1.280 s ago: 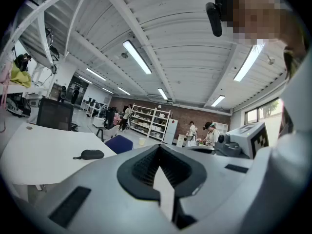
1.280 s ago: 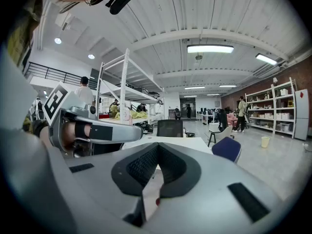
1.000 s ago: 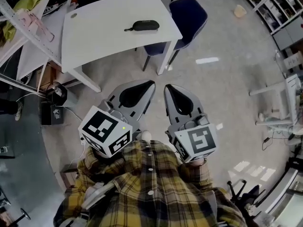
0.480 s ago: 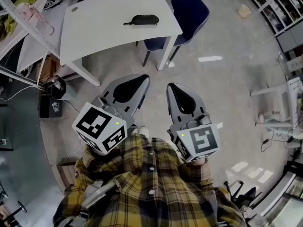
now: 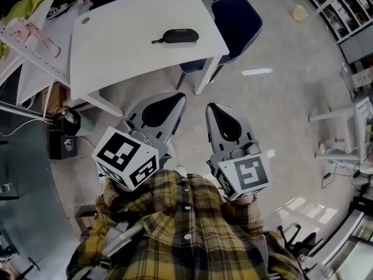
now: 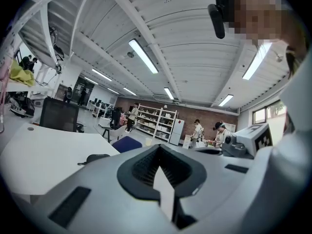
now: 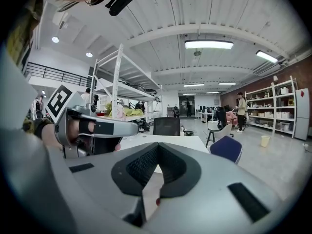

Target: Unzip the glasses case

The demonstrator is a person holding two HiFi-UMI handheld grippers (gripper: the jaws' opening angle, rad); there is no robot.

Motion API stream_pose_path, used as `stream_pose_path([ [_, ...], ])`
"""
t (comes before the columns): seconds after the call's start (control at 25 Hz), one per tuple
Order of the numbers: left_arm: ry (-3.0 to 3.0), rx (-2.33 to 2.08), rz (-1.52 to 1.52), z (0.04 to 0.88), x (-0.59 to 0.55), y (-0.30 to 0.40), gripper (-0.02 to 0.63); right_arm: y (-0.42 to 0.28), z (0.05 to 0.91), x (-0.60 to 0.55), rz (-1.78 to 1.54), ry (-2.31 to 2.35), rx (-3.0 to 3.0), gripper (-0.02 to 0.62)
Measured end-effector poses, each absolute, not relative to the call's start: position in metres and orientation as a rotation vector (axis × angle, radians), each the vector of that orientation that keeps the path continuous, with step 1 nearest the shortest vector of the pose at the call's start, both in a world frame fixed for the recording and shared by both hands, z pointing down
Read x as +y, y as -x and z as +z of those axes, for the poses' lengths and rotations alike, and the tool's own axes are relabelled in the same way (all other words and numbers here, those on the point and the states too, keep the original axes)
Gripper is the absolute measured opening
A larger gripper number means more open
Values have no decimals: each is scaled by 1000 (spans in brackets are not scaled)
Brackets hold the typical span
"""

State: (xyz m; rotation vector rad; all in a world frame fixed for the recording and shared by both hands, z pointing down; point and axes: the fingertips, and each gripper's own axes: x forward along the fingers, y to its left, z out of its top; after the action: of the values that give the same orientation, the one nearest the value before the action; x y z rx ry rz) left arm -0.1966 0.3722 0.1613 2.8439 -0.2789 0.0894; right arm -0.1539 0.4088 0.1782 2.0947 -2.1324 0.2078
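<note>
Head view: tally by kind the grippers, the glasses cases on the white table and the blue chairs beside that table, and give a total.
grippers: 2 (left gripper, right gripper)
glasses case: 1
blue chair: 1
Total: 4

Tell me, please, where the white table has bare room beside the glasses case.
The white table is nearly all bare: the wide stretch left of the glasses case, out to the small round spot at the far left corner, and the strip behind the case. Crowding lies off it: the rack on its left, the blue chair on its right.
</note>
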Motion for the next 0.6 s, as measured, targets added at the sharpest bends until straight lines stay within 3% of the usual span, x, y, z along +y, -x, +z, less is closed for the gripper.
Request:
stream_pose_path([
  [0.6,-2909,-142,158,159,215,153,8,108,179,259,289,-2237,-1994,-2],
])
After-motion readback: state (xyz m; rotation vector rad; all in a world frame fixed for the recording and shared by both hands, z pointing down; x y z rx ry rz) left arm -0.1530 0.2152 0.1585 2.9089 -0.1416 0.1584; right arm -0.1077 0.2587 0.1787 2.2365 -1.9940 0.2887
